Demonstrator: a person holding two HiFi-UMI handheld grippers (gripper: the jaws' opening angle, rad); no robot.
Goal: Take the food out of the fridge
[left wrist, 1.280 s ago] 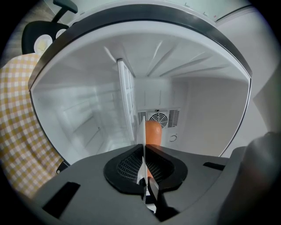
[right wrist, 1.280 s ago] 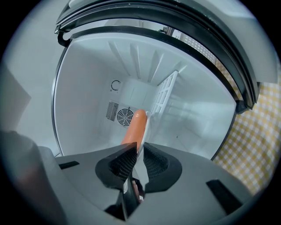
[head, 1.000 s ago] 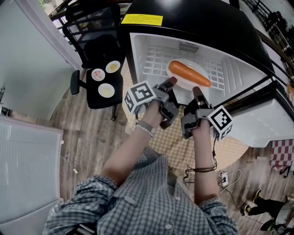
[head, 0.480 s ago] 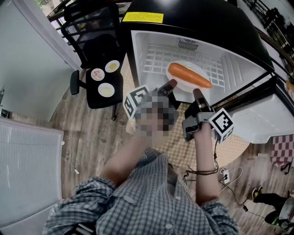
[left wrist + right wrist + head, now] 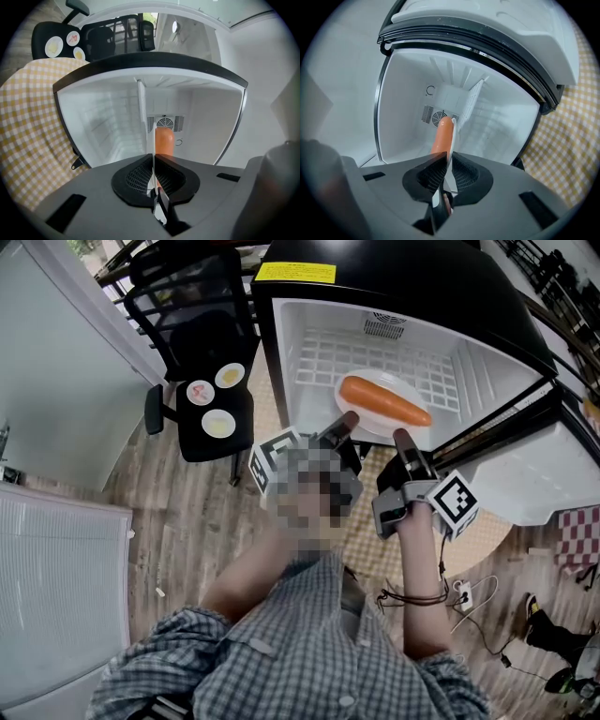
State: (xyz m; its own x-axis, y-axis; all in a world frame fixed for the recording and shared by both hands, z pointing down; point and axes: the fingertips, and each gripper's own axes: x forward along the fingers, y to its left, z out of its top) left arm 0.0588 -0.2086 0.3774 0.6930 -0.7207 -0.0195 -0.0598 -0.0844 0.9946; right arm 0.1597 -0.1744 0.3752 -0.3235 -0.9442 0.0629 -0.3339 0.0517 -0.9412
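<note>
Wooden plank floor (image 5: pixel 178 521) all round, a yellow checked mat (image 5: pixel 28 117) under the small black fridge (image 5: pixel 403 268), whose door (image 5: pixel 553 484) hangs open off to the right of the right gripper's jaws. Well to the left of the left gripper's jaws stands a black office chair (image 5: pixel 202 343) with three small plates (image 5: pixel 217 424) on its seat, and a white wall panel (image 5: pixel 66 362) beyond it. A power strip (image 5: pixel 459 599) with its cable lies on the floor behind the right gripper.

Left gripper (image 5: pixel 345 420) and right gripper (image 5: pixel 401 437) reach level into the fridge mouth, each with its jaws clamped together on the thin near rim of a white plate (image 5: pixel 375 426). The orange food (image 5: pixel 384 401) lies across that plate just beyond both pairs of jaws, over the white wire shelf (image 5: pixel 319 362).

Compared with a second ago, the plate and its food sit a little farther from the vent in the back wall and nearer the opening; both grips on the rim are unchanged
</note>
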